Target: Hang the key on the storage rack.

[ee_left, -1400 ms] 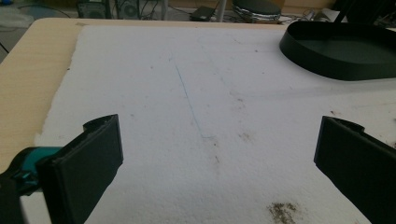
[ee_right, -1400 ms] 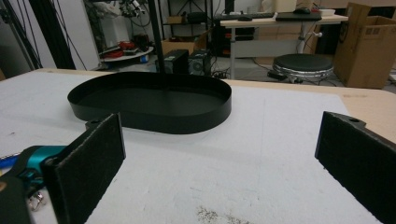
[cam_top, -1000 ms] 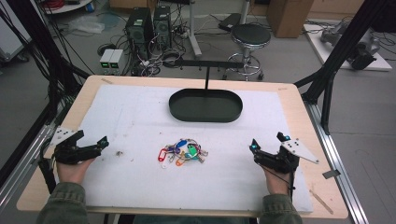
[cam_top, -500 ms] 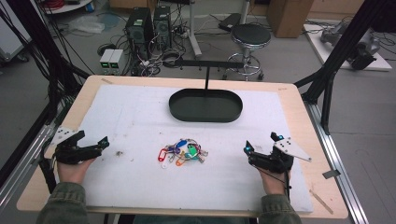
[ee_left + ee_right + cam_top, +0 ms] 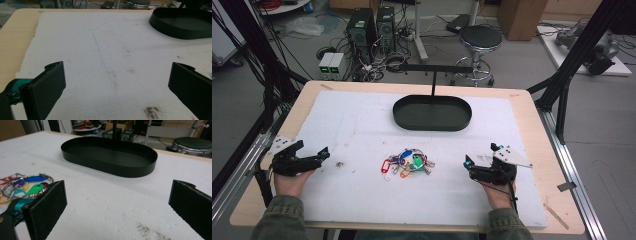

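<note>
A heap of coloured key tags and rings [image 5: 407, 163] lies on the white mat near the table's middle; in the right gripper view the key tags [image 5: 23, 185] sit at the left, just beyond the left jaw. A black oval tray [image 5: 432, 113] with an upright post stands behind them, and the tray [image 5: 110, 155] is empty. My right gripper [image 5: 473, 166] rests open on the mat to the right of the keys, jaws wide apart with nothing between them. My left gripper [image 5: 312, 155] lies open at the mat's left edge, far from the keys, also holding nothing.
The white mat [image 5: 362, 125] covers most of the wooden table [image 5: 542, 140]. A dark stain [image 5: 151, 111] marks the mat ahead of the left gripper. A thin wooden stick [image 5: 557, 216] lies at the table's right front corner. Stool, computers and cables stand beyond the far edge.
My right gripper has slid a little leftward toward the keys and slightly nearer the front edge. The left gripper and the keys have stayed put.
</note>
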Demonstrator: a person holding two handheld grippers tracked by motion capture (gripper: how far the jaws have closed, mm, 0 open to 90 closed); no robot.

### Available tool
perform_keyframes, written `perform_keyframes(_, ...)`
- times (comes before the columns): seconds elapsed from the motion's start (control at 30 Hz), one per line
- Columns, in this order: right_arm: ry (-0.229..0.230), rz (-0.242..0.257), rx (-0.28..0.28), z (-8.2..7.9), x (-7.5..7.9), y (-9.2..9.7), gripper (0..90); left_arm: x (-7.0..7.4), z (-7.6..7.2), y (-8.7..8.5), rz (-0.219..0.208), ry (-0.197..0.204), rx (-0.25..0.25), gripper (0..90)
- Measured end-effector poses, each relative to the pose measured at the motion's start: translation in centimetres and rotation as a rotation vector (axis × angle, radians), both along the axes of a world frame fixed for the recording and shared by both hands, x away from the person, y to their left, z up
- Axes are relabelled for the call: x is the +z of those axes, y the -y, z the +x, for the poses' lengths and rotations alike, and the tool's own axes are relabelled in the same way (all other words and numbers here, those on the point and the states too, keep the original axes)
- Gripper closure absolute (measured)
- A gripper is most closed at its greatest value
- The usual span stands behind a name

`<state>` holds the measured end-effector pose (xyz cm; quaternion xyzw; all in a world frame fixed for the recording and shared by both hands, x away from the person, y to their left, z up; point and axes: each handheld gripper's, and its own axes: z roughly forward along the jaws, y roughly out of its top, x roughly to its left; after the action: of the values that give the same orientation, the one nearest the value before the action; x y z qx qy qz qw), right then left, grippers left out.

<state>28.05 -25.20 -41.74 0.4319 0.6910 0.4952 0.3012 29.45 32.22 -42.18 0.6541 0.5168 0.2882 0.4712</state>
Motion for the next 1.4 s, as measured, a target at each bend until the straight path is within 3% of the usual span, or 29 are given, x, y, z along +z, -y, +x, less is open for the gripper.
perform_keyframes(0.23, -0.017, -0.031, 0.034, 0.1, -0.1, -0.8, 0.6, 0.0, 0.0, 0.0, -0.002, -0.004, -0.004, 1.7)
perform_keyframes(0.27, -0.039, -0.028, 0.052, 0.1, -0.2, -1.2, 0.6, 0.0, 0.0, 0.0, 0.001, -0.006, -0.006, 1.7)
perform_keyframes(0.63, -0.058, -0.053, 0.126, 0.2, -0.2, -3.1, 0.6, -0.1, 0.1, 0.1, 0.000, -0.011, -0.012, 1.7)
perform_keyframes(1.07, -0.119, -0.091, 0.233, 0.6, 0.0, -5.4, 0.7, -0.1, 0.1, 0.1, 0.004, -0.016, -0.021, 1.7)
perform_keyframes(1.4, -0.146, -0.105, 0.282, 0.9, -0.2, -6.9, 0.6, -0.1, 0.1, 0.1, 0.011, -0.017, -0.026, 1.7)
